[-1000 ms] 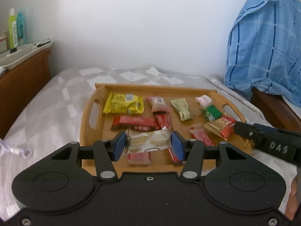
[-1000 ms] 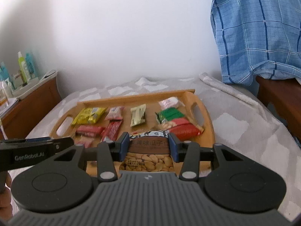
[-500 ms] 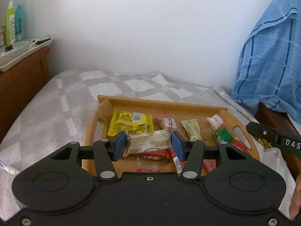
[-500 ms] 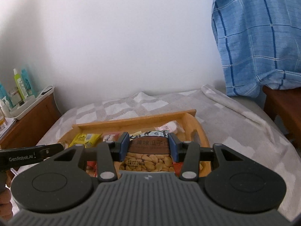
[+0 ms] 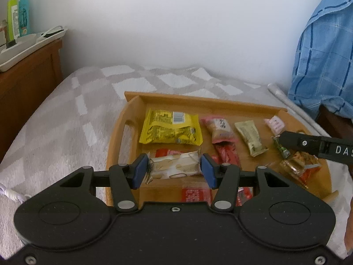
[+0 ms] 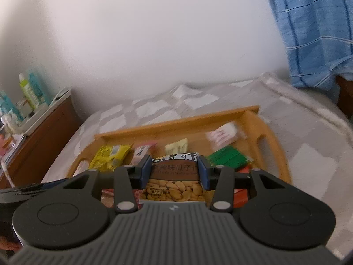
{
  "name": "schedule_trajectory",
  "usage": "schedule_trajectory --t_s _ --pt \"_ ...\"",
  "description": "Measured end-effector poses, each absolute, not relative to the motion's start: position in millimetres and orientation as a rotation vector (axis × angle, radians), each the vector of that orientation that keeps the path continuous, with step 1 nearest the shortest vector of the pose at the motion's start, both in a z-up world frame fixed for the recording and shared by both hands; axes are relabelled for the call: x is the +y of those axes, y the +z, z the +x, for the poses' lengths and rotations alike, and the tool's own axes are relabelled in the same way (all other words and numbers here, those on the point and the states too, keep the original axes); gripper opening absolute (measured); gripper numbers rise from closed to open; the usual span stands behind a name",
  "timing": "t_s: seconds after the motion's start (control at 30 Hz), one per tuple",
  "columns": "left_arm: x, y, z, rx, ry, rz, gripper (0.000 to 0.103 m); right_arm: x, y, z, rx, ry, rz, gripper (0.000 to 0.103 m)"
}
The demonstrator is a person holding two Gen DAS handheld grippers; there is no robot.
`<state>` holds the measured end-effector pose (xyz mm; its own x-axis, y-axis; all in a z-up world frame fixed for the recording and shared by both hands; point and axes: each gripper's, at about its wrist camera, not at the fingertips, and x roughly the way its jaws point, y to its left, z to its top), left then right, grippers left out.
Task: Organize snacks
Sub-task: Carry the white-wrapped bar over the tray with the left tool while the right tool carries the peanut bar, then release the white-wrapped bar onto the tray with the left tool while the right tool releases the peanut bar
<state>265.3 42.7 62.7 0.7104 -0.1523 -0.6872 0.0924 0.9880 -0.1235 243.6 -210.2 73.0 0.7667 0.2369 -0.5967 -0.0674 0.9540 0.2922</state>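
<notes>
A wooden tray (image 5: 132, 106) lies on the bed and holds several snack packets: a yellow bag (image 5: 171, 128), a pink packet (image 5: 219, 128), a pale green packet (image 5: 250, 137), red bars (image 5: 227, 154). My left gripper (image 5: 174, 169) is shut on a white-and-beige snack packet (image 5: 176, 167), held above the tray's near left part. My right gripper (image 6: 175, 172) is shut on a sunflower-seed packet (image 6: 174, 183) above the tray (image 6: 264, 132). The right gripper's body (image 5: 317, 143) shows at the right in the left wrist view.
The bed has a grey-and-white checked cover (image 5: 66, 119). A wooden nightstand (image 5: 26, 70) with a white tray and bottles (image 5: 17, 15) stands at the left. A blue plaid cloth (image 5: 326, 61) hangs at the right. A white wall is behind.
Both grippers kept their packets. The left gripper drew back and shifted left relative to the tray. The right gripper lifted, then tilted back down over the tray.
</notes>
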Motion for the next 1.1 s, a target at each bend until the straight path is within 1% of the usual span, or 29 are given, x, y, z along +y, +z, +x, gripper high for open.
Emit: schedule_trajectory --t_s 0.37,1.1 --pt "38.0 50.0 270.6 0.781 -0.143 -0.059 0.051 -186.4 50.5 259.4 0.732 0.188 0.258 0.049" --pt "40.5 40.6 278.0 0.765 -0.148 -0.08 0.052 -172.4 40.4 269.3 0.726 0.166 0.165 0.049"
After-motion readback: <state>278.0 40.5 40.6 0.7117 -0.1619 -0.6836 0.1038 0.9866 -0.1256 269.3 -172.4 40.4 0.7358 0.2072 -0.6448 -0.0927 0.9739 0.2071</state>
